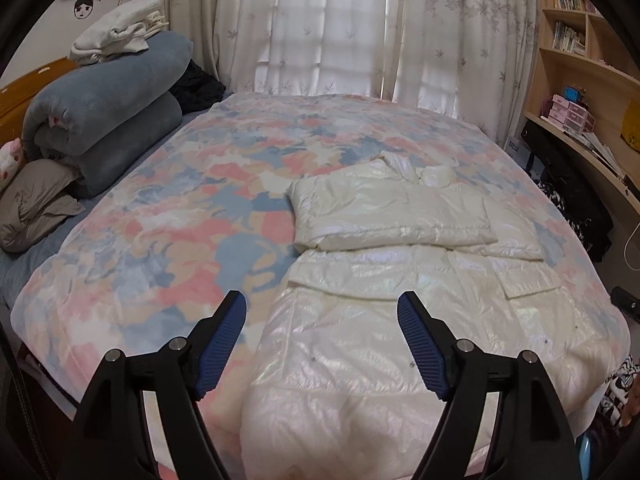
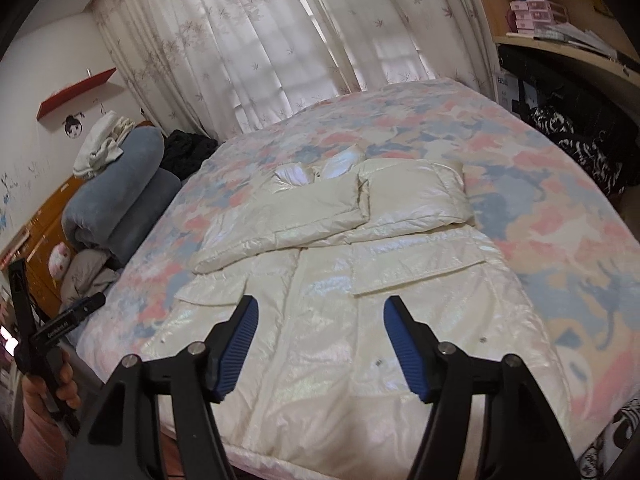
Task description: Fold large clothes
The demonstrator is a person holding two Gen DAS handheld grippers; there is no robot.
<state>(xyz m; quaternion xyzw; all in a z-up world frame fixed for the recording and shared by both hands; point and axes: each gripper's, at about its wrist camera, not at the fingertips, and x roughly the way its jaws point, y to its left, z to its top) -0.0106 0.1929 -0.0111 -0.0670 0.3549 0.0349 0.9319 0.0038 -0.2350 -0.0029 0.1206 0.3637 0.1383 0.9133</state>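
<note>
A shiny cream padded coat (image 1: 384, 280) (image 2: 340, 280) lies flat on the bed, its collar toward the curtains. Both sleeves are folded across its chest and its hem reaches the near edge. My left gripper (image 1: 322, 304) hovers above the coat's lower left part, open, with nothing between its blue pads (image 1: 420, 344). Over the coat's lower middle my right gripper (image 2: 320, 308) hangs open and empty too. In the right wrist view a hand (image 2: 44, 384) holds the left gripper's black body at the far left.
The coat rests on a pink, blue and cream patterned quilt (image 1: 168, 216) covering the bed. Rolled grey blankets (image 1: 108, 120) with white clothes on top sit at the headboard on the left. Curtains (image 1: 340, 28) hang behind. Wooden shelves and a desk (image 1: 580, 80) stand to the right.
</note>
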